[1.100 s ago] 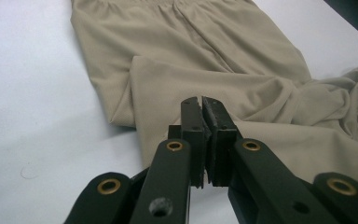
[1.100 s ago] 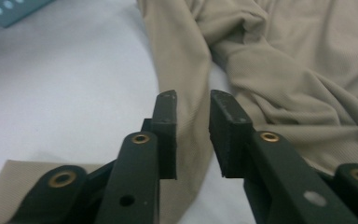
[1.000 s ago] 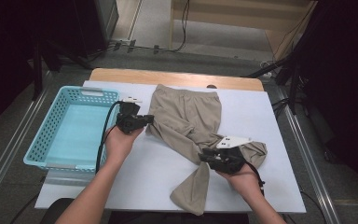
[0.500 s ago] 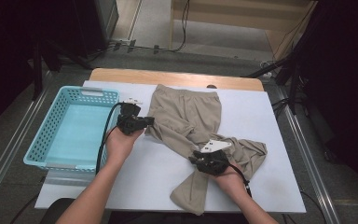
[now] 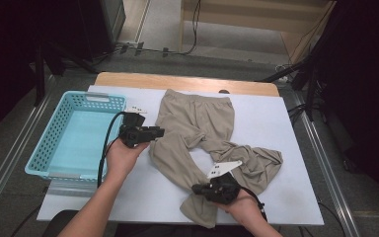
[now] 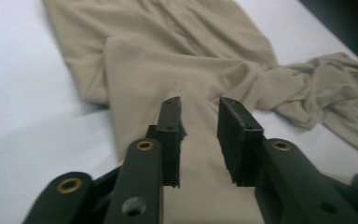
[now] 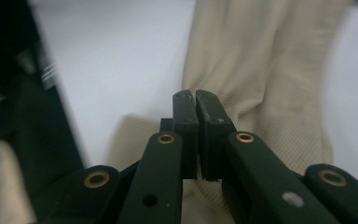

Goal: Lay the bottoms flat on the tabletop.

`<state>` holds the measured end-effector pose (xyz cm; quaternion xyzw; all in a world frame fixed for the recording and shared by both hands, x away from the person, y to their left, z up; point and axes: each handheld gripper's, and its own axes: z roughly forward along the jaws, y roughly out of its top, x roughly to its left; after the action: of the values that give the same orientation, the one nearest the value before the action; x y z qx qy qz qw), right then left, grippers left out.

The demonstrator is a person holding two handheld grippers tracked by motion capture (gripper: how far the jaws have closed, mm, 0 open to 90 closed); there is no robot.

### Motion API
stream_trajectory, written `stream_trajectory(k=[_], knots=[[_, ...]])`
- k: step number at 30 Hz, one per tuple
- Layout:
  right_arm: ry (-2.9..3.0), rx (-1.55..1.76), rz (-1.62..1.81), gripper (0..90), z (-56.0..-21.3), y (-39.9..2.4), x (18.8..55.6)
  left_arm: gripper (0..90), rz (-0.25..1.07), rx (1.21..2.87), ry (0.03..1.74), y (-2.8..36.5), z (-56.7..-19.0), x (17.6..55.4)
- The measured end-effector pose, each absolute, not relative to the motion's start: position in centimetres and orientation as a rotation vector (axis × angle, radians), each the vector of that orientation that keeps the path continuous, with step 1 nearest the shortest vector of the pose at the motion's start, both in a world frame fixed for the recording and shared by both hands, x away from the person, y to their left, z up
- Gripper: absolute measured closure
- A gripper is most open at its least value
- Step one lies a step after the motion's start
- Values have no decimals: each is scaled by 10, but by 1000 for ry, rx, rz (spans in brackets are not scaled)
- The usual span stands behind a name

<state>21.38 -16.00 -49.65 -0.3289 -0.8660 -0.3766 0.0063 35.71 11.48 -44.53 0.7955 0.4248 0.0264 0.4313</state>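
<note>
trousers (image 5: 197, 128) on table (image 5: 286, 118) | basket (image 5: 74, 138) left of trousers

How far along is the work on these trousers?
Little looks done: the trousers lie spread on the table, one leg bunched at the right, none of it in the basket. In hand: the left gripper, jaws just opened, hovers over the other leg, pinching nothing; the right gripper is shut near that leg's hem. Left: probably folding and basketing.

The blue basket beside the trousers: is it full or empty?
Empty. In the high view the blue basket shows a bare floor with nothing inside; the beige trousers lie wholly outside it, on the white table.
</note>
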Motion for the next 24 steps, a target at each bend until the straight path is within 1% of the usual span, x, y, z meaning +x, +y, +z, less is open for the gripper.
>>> stream_trajectory(k=[4, 6, 7, 10, 11, 14, 15, 17, 18, 19, 21, 22, 24], knots=[[-2685, -943, -1161, 851, -494, -152, 194, 583, 59, 2046, 1009, 95, -458, 349], [-2691, -887, -1144, 843, -494, -147, 186, 555, 41, 2085, 992, 81, -468, 346], [-2690, -868, -1149, 817, -494, -146, 184, 551, 31, 2107, 982, 75, -474, 345], [-2728, -860, -1190, 663, -491, -146, 182, 542, 47, 2200, 948, 56, -490, 344], [-2742, -870, -1213, 631, -490, -148, 184, 542, 50, 2216, 948, 53, -493, 344], [-2748, -927, -1276, 575, -488, -157, 190, 544, 67, 2262, 941, 49, -504, 344], [-2752, -950, -1300, 551, -487, -162, 193, 562, 91, 2249, 943, 50, -506, 343], [-2755, -1018, -1345, 541, -486, -172, 200, 646, 105, 2243, 949, 49, -507, 341], [-2750, -1051, -1354, 533, -486, -176, 203, 691, 87, 2233, 952, 49, -508, 340], [-2743, -1087, -1371, 530, -486, -180, 207, 787, 62, 2235, 952, 48, -511, 339], [-2732, -1152, -1385, 525, -486, -188, 215, 888, 80, 2237, 930, 46, -512, 335], [-2732, -1183, -1386, 525, -486, -192, 218, 897, 59, 2234, 931, 46, -512, 335], [-2728, -1242, -1387, 525, -486, -200, 224, 900, -65, 2232, 936, 45, -512, 334]])
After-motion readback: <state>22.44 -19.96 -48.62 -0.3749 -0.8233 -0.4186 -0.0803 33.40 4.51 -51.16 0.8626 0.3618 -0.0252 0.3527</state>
